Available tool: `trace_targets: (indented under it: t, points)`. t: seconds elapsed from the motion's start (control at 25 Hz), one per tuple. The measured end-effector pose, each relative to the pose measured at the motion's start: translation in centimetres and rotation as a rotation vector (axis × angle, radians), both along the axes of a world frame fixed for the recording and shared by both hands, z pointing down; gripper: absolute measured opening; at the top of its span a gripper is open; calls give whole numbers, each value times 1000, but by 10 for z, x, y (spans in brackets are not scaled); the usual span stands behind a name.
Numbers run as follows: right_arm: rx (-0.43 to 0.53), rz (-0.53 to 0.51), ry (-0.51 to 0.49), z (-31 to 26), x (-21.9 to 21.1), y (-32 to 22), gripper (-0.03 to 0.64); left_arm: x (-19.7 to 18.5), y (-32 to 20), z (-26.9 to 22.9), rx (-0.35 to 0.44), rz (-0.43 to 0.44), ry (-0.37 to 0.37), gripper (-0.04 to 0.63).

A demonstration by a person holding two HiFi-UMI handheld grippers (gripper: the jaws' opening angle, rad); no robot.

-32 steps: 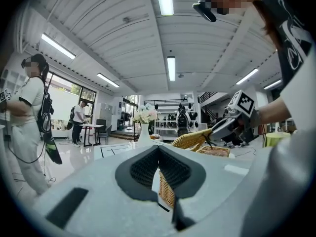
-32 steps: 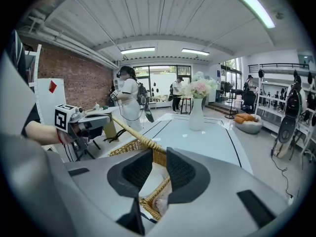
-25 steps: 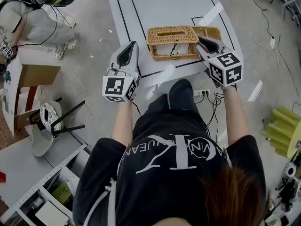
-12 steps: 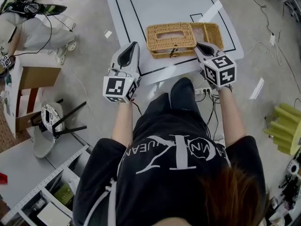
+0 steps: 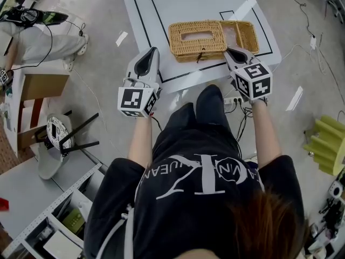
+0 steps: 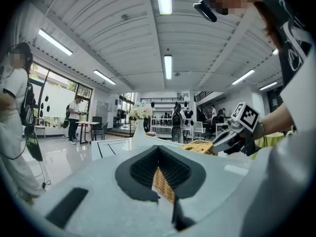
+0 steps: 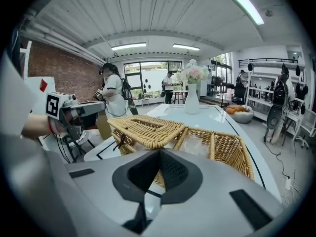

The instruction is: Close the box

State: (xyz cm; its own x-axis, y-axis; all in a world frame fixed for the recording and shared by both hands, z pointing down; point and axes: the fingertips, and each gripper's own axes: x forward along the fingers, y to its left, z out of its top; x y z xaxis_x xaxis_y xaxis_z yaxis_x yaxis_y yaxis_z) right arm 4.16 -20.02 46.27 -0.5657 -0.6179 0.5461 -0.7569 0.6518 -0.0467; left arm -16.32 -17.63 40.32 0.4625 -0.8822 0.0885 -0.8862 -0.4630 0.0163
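**Jaws shut, lid down, box unbraced**

Right gripper (image 7: 159,152) has its jaws clenched on nothing, the tips just short of the box (image 7: 222,147) at its near right corner. Left gripper (image 6: 158,148) is clenched and empty too; wicker shows only beyond its tips.

The box sits near the front edge of the table (image 5: 161,4). Its lid (image 5: 197,46) lies over the left part, and the right compartment is uncovered.

A push from the shut right jaws would probably slide the light box over the smooth table instead of seating the lid. The left gripper stands apart to the left and braces nothing. The loose front cord (image 5: 200,55) might also snag a jaw.

The right hand angles down toward the box; the left is held level over the table's left edge.
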Motion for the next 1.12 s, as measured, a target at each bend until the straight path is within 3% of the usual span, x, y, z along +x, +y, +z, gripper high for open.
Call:
trace_targets:
  t: [0.8,1.12]
  points:
    - [-7,38,7,10,6,15,-2,6,6,-1,20,49,-2,8]
    - [-6,86,-71,8,7,28,-2,6,13,1,11,59,15,8]
